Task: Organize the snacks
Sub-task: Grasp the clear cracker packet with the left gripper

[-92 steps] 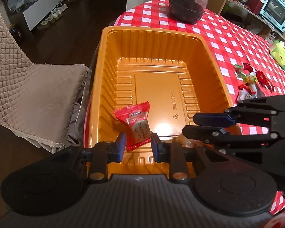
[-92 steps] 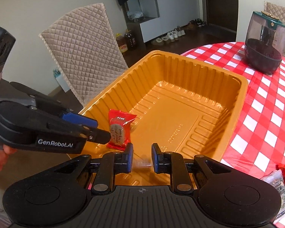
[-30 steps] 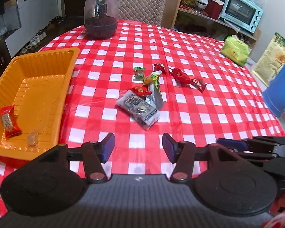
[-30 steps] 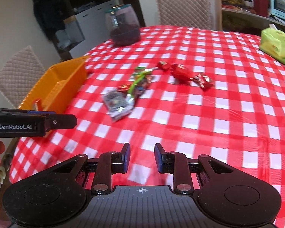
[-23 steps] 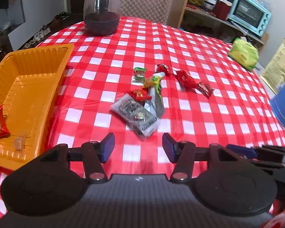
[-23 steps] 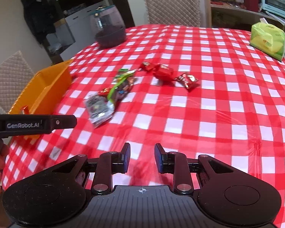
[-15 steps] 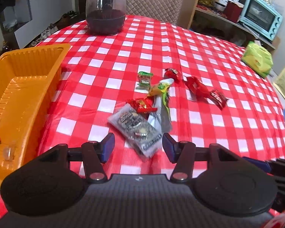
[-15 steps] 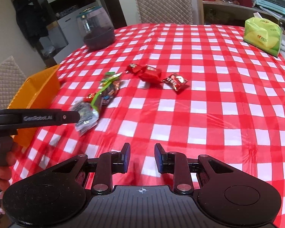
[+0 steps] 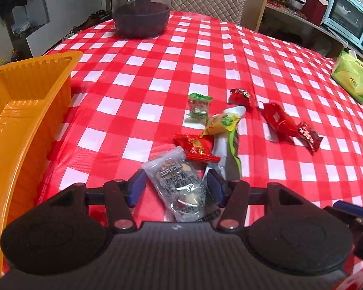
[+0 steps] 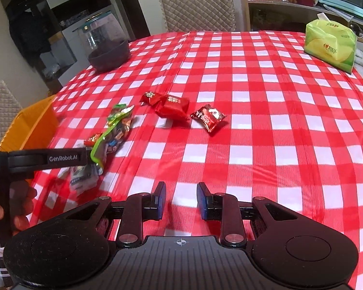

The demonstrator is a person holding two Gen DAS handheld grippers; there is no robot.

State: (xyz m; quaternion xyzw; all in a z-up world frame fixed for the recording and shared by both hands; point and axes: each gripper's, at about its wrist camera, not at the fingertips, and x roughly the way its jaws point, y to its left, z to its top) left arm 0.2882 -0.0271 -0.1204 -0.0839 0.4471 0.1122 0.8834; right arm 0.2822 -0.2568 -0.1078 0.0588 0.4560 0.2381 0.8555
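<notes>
Left wrist view: clear snack packet (image 9: 179,188), lower end hidden, perhaps between fingers (image 9: 136,188).

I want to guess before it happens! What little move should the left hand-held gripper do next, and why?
Probably close on the clear snack packet. The left hand-held gripper is open with that packet lying between its fingers on the checked tablecloth, and the pads do not seem to press it yet. Closing would grip it, ready to carry to the orange tray on the left.

- Left gripper (image 9: 175,188) tilts downward, jaws parted, pads not pressing anything.
- Right gripper (image 10: 180,200) tilts downward, jaws narrowly apart with nothing between them.
</notes>
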